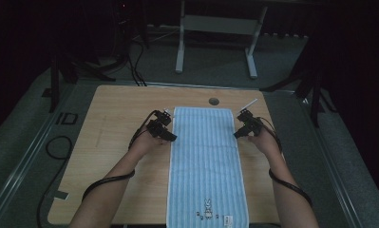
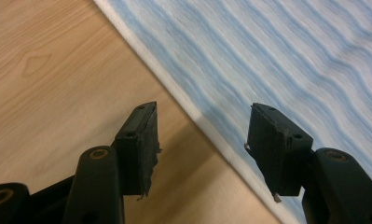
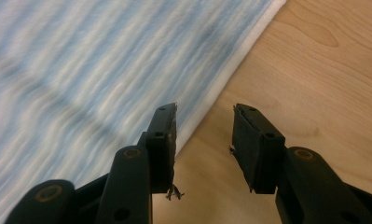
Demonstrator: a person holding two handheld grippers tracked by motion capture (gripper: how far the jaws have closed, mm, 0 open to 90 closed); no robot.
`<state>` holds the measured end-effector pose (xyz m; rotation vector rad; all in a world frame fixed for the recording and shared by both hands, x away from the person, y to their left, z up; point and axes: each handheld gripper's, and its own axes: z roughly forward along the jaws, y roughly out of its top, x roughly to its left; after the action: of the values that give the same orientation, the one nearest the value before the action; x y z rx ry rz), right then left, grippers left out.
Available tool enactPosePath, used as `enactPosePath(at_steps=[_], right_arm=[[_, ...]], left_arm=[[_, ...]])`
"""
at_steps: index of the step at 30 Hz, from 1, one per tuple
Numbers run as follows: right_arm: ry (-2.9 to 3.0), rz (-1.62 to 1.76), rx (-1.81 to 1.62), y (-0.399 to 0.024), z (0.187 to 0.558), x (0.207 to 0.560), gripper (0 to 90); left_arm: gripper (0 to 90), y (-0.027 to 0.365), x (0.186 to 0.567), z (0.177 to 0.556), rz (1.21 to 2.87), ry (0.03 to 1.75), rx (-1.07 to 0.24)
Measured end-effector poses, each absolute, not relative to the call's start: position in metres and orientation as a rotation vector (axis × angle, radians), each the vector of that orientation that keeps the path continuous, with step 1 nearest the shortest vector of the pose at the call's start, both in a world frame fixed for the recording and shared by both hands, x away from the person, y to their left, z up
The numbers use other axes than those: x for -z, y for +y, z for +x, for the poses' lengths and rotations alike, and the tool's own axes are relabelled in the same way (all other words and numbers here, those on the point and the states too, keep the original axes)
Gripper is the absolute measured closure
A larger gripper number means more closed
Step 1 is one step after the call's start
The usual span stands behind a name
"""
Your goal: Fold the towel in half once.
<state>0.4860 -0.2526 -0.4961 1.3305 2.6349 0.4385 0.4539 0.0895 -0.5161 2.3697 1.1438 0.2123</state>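
towel (image 1: 205, 161) on table (image 1: 111, 133), claws apparently flanking

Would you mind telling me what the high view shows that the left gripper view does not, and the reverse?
High view alone: the whole towel with its bunny print, both forearms, the right gripper at the towel's right edge, and the table's cable hole. Left gripper view alone: the left gripper up close, jaws apart straddling the towel's white hem, gripping nothing. Both share the blue striped towel on the wooden table.
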Motion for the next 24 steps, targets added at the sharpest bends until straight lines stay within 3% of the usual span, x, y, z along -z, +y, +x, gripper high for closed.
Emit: enactPosePath(at_steps=[9, 13, 17, 21, 24], right_arm=[[2.638, 1.432, -0.368, -0.245, 0.51, 0.519, 58.4], [2.645, 1.402, -0.345, -0.239, 0.51, 0.519, 63.5], [2.661, 1.38, -0.343, -0.234, 0.507, 0.518, 76.7], [2.674, 1.343, -0.344, -0.229, 0.505, 0.518, 87.5], [2.672, 1.319, -0.343, -0.227, 0.503, 0.516, 88.2]], left_arm=[[44.4, 0.084, 0.53, 0.47, 2.387, 1.193, -0.211], [47.7, 0.08, 0.532, 0.468, 2.405, 1.172, -0.24], [62.3, 0.073, 0.531, 0.465, 2.42, 1.136, -0.25], [84.6, 0.068, 0.531, 0.466, 2.401, 1.136, -0.204], [87.1, 0.067, 0.528, 0.464, 2.406, 1.131, -0.233]])
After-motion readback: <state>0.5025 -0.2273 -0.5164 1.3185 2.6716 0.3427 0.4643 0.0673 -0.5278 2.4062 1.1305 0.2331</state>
